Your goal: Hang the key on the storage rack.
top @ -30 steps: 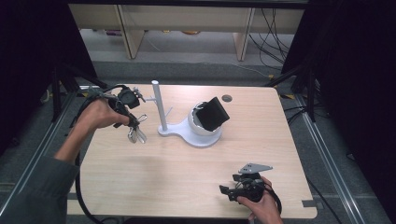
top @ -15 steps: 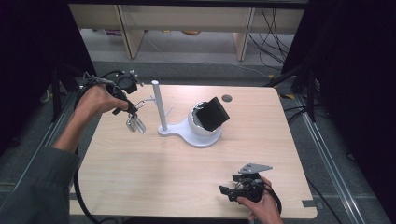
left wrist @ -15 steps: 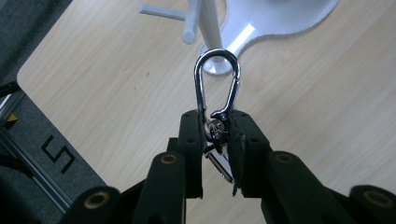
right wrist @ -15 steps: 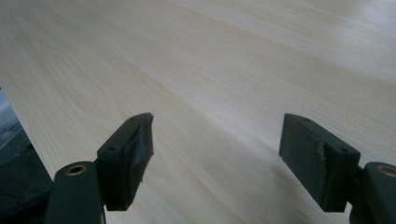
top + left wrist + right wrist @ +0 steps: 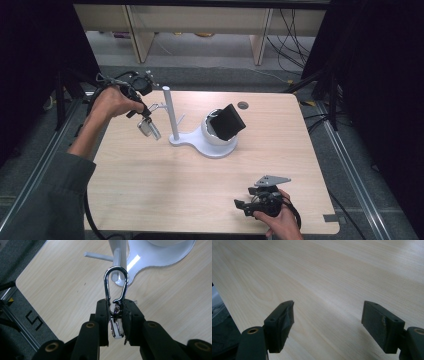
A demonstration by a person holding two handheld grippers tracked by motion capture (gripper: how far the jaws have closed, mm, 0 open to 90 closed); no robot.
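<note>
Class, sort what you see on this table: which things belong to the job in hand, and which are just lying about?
In the job:
- left gripper, shut on the carabiner clip
- white stand with side pegs, next to the clip

Standing by:
- right gripper, open over bare table
- black block on the stand's round white holder

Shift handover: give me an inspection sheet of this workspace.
Surface: wooden table, bare at the front.
Job's things: metal carabiner with a small white fob, clamped in the left tool, raised beside the white stand; one stand peg shows beyond the clip.
Clutter: black block on the stand's round base.
Grippers: left tool shut on the carabiner; right tool open, low over the table's near right.
Cables: loop at the left tool; more on the floor behind.
Surroundings: wooden shelving behind, dark curtains at the sides.
</note>
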